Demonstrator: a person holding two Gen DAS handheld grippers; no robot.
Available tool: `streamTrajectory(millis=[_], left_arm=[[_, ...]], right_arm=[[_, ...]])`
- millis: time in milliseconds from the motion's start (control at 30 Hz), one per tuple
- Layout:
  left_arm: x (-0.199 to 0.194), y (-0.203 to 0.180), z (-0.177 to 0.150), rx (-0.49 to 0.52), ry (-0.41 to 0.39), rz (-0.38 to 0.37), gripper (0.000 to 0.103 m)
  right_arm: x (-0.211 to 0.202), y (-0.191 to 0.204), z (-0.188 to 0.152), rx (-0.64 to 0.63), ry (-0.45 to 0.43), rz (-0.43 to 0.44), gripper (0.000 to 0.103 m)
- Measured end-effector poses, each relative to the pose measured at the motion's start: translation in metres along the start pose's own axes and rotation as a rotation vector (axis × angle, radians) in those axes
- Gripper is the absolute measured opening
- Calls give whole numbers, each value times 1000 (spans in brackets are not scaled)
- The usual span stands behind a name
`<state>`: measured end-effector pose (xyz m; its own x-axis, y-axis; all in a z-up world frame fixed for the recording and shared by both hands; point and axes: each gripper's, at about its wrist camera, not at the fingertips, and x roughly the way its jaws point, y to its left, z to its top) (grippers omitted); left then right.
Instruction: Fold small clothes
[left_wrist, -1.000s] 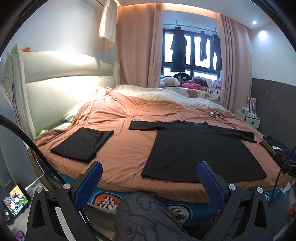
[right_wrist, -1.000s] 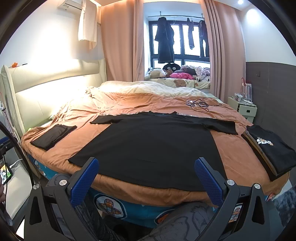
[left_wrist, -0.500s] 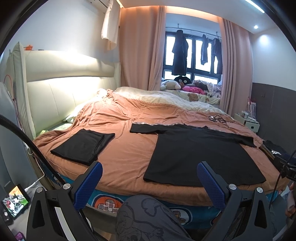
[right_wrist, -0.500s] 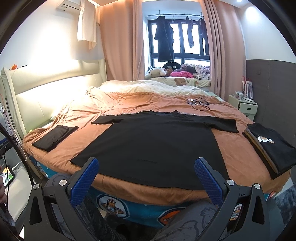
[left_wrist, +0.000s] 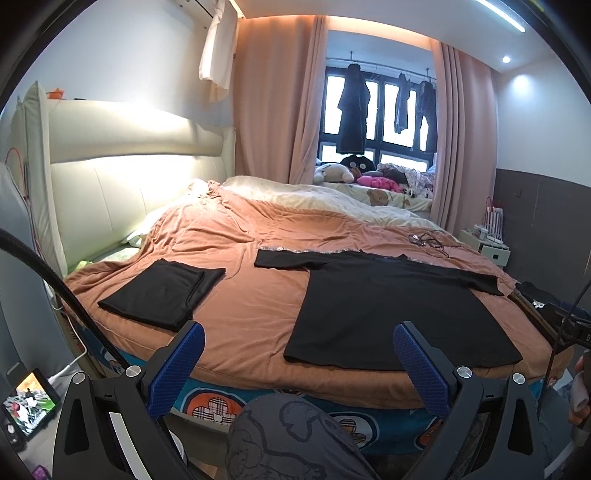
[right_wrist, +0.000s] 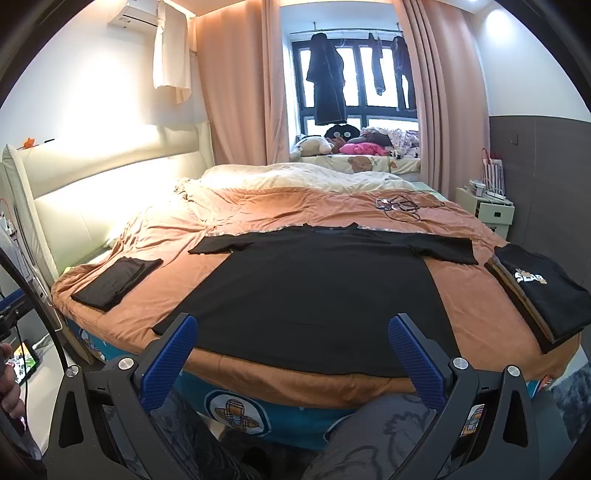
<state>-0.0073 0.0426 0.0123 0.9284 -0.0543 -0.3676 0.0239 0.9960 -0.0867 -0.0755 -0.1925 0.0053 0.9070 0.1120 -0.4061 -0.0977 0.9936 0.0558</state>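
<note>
A black T-shirt (left_wrist: 391, 306) lies spread flat on the orange bedspread (left_wrist: 258, 295), sleeves out; it also shows in the right wrist view (right_wrist: 317, 288). A folded black garment (left_wrist: 162, 291) lies to its left and also shows in the right wrist view (right_wrist: 116, 275). A stack of folded shirts, top one black with a print (right_wrist: 539, 291), lies at the right. My left gripper (left_wrist: 297, 350) is open and empty, held back from the bed's front edge. My right gripper (right_wrist: 291, 345) is open and empty, just short of the shirt's hem.
A person's knee (left_wrist: 295, 435) in grey patterned trousers is below the grippers. Tangled cables (right_wrist: 399, 205) lie on the far bed. A white nightstand (right_wrist: 487, 210) stands at right. A phone (left_wrist: 27, 402) lies on the floor at left. A padded headboard (left_wrist: 122, 166) runs along the left.
Both grippers have risen and tilted up a little, so the bed sits lower in both views. Both stay open and empty. The clothes have not moved.
</note>
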Motion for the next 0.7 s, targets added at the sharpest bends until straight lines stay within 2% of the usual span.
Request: streamTrajectory(millis=[267,700], left_arm=[[-2,8,0,-9,9,-22,103],[10,17,12,-8,21,-3,103]], right_arm=[[-7,7,4,-23,7,10,103],[28,2,22,4,30,39,103]])
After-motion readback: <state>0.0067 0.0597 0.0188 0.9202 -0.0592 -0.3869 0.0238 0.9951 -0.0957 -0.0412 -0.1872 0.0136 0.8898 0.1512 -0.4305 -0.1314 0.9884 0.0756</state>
